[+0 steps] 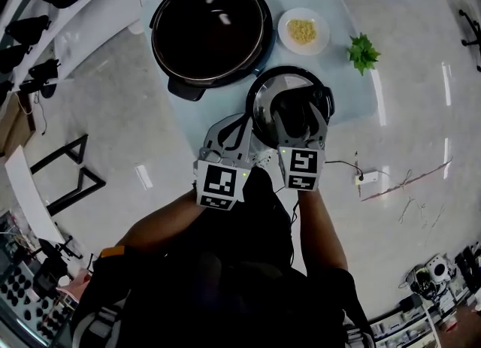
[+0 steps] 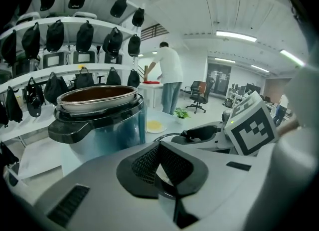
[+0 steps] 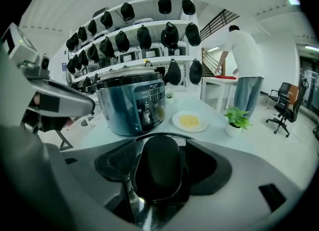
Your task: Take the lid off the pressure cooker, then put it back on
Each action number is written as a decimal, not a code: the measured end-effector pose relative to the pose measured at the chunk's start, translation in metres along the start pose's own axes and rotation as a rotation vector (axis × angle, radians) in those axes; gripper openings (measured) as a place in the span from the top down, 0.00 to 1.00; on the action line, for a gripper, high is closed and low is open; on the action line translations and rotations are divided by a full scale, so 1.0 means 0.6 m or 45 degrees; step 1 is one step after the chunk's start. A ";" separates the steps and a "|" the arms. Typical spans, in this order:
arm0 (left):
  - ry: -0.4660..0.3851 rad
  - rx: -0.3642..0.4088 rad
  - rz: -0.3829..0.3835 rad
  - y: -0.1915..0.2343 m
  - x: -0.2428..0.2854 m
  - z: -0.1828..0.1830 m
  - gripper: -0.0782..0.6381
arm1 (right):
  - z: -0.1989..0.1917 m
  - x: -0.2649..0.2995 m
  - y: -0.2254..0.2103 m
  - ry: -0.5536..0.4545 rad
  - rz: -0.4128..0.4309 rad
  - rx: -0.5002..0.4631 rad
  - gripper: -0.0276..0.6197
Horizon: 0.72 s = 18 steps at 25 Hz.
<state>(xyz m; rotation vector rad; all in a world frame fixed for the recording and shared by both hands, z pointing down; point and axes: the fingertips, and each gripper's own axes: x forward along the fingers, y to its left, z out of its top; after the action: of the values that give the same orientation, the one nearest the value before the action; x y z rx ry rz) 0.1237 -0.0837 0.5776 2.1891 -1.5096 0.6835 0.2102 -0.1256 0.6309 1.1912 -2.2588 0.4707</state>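
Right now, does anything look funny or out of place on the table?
The lid is off the cooker. It sits beside it near the table's front edge, so the pot stands open. The right gripper straddles the handle, jaws open. Nothing looks spilled or broken.

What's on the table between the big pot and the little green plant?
A white plate of yellow food sits between the pot and the plant, clearest in the head view.
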 end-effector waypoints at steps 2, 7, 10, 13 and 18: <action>0.014 0.012 -0.006 0.005 0.011 -0.004 0.88 | -0.006 0.014 0.000 0.006 0.006 -0.010 0.48; 0.038 0.026 -0.015 0.015 0.031 -0.017 0.88 | -0.022 0.034 0.002 0.022 0.019 -0.036 0.46; 0.044 0.024 -0.018 0.016 0.035 -0.020 0.88 | -0.031 0.041 -0.001 0.034 0.017 -0.040 0.46; 0.046 0.021 -0.023 0.014 0.035 -0.022 0.88 | -0.035 0.045 0.000 0.034 -0.001 -0.074 0.46; 0.038 0.023 -0.019 0.010 0.031 -0.021 0.88 | -0.038 0.048 0.001 0.036 -0.034 -0.144 0.46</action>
<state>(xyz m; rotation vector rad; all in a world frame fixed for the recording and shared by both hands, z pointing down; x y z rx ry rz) 0.1215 -0.0923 0.5992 2.1914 -1.4762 0.7248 0.2034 -0.1317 0.6664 1.1489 -2.2116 0.3428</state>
